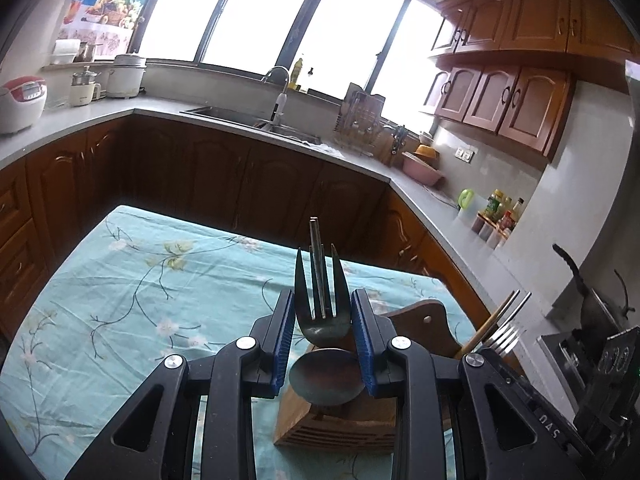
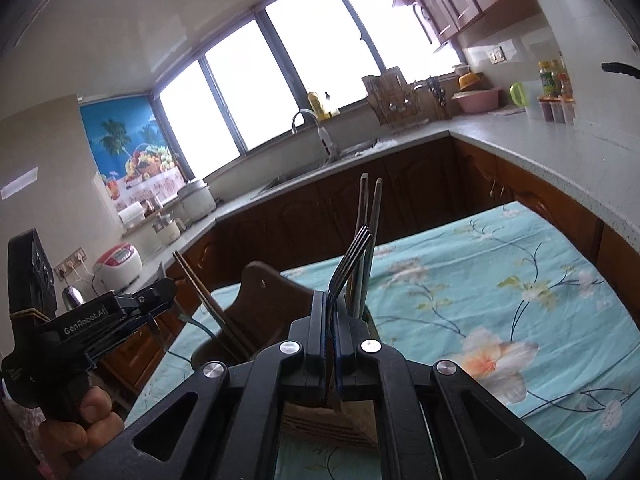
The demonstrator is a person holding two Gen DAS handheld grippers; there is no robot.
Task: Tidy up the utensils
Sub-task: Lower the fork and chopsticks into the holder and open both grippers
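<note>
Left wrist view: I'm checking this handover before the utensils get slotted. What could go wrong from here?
The left gripper holds a spoon, a wide fork and chopsticks in one bundle; one could slip out. The right gripper pinches a fork edge-on, so it may twist. Both crowd the wooden holder and could knock it.

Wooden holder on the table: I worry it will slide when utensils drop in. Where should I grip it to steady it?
Probably take the wooden holder by its raised back panel. Come down from above with the jaws across the panel's thickness. It is a thin upright board clear of the slots, while the body looks too wide to span.
</note>
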